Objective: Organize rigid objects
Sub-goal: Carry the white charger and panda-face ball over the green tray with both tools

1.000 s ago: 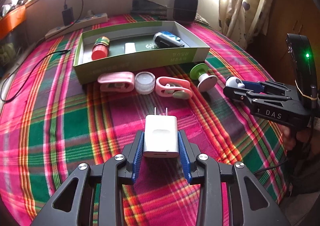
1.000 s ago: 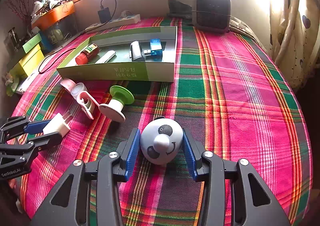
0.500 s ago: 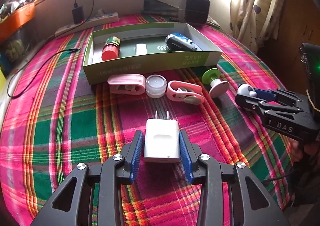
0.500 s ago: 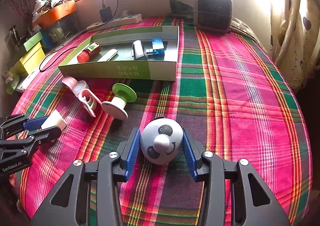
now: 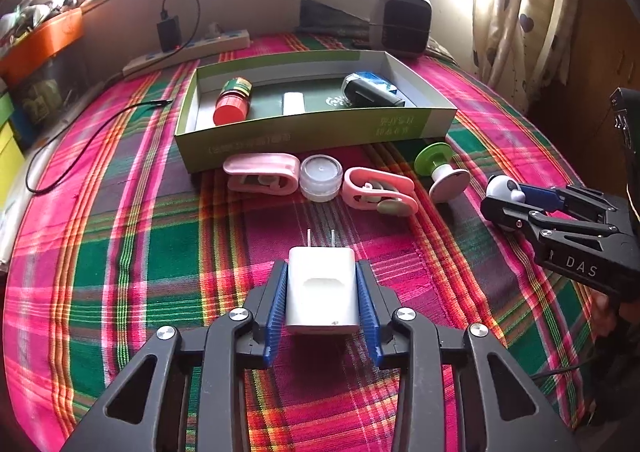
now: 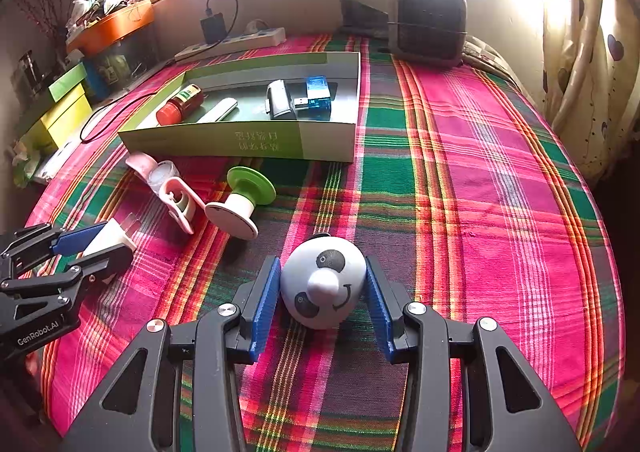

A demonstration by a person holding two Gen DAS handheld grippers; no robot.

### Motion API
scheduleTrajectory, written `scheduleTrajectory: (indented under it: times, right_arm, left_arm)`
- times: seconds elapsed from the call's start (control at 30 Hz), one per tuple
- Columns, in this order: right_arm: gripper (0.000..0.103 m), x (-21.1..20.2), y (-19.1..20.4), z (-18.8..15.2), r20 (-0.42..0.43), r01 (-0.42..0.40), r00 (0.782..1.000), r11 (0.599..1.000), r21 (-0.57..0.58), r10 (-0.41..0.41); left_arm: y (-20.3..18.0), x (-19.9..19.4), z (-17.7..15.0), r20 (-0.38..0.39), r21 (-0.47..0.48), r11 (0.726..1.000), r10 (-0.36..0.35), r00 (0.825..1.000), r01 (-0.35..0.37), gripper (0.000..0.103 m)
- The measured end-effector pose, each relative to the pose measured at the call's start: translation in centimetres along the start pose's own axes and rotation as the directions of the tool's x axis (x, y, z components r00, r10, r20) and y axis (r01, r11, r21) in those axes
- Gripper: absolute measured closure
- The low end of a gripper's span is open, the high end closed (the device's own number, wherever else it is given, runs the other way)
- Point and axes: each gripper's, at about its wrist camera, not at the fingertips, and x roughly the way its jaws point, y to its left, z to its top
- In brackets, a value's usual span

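The left tongs [image 5: 322,292] have just been closing, and their blue pads now pinch a white wall charger [image 5: 322,288] by its smooth flat sides, prongs aimed at 12 o'clock toward the green box [image 5: 316,135]. That slick casing could slide out mid-carry, or the prongs could catch the box wall. The right tongs [image 6: 320,292] pinch a round panda toy [image 6: 323,284], and a curved body can squirt free under squeeze. Both tongs slope steeply downward, low over the plaid bed cover [image 6: 460,191], the right ones at 3 o'clock in the left view.
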Motion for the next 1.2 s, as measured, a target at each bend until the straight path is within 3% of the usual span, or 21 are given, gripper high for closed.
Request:
scheduleTrajectory:
  times: [0.73, 1.2]
  right_arm:
    - [0.06, 0.0, -0.3, 0.0, 0.0, 0.003, 1.0, 1.0, 0.004, -0.003]
    - [0.06, -1.2, 0.0, 0.8, 0.034, -0.019, 0.999, 1.0, 0.009, 0.019]
  left_arm:
    - [0.4, -0.2, 0.1, 0.002, -0.02, 0.999, -0.026, 1.0, 0.026, 0.071]
    - [0.9, -1.9, 1.3, 0.057, -0.021, 0.999, -0.033, 0.998, 0.034, 0.071]
